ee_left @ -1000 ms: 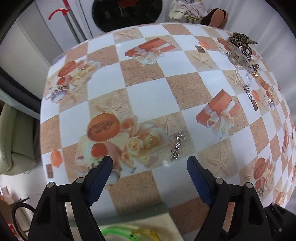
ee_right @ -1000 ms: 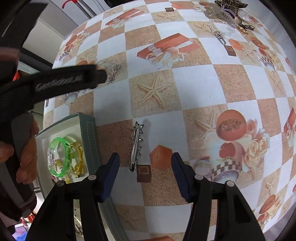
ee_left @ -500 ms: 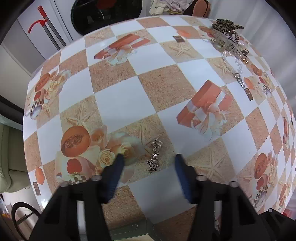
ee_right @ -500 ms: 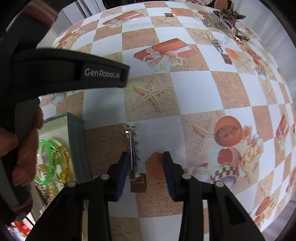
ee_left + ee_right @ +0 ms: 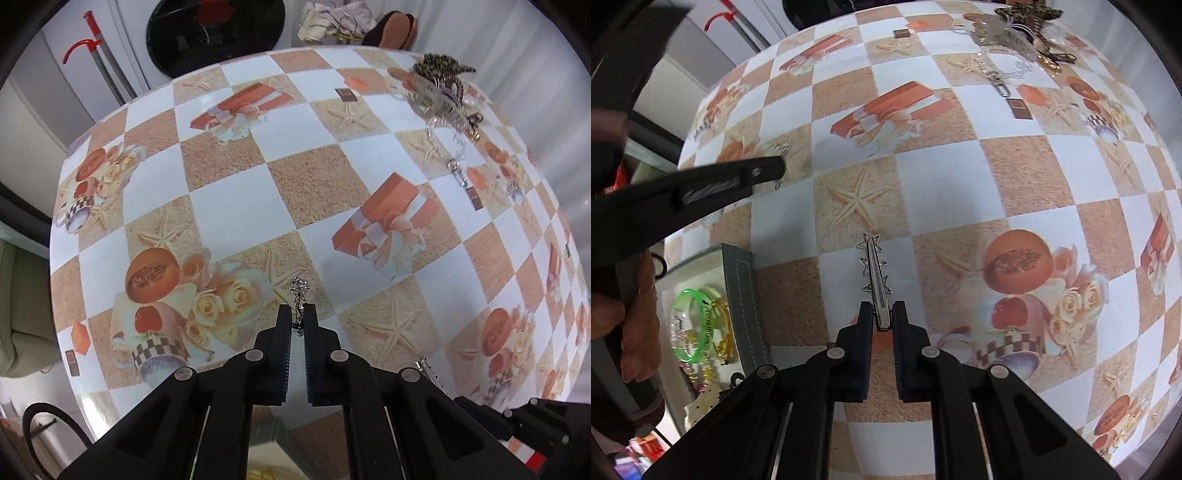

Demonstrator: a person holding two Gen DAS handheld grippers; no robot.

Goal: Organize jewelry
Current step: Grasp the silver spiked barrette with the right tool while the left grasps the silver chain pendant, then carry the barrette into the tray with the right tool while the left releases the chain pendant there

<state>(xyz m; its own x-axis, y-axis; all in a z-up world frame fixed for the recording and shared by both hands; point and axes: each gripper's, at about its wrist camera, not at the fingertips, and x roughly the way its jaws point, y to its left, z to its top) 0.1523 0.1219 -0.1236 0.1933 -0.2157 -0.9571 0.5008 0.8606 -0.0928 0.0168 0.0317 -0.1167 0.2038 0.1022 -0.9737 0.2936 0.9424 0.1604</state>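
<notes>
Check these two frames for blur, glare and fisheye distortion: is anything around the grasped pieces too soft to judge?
Left wrist view: strong barrel distortion bows the tablecloth; the silver chain between the left gripper fingers is small but fairly sharp; the far jewelry pile is soft.
Right wrist view: same bowing; the star hair clip in the right gripper is crisp with mild glare; the hand at left is blurred.

The counter (image 5: pixel 1027 173), covered in a checkered orange-and-white print, carries a heap of hair clips and chains (image 5: pixel 1015 33) at its far right, a star-edged silver clip (image 5: pixel 873 273) near centre, and a jewelry box (image 5: pixel 746 295) at near left.
</notes>
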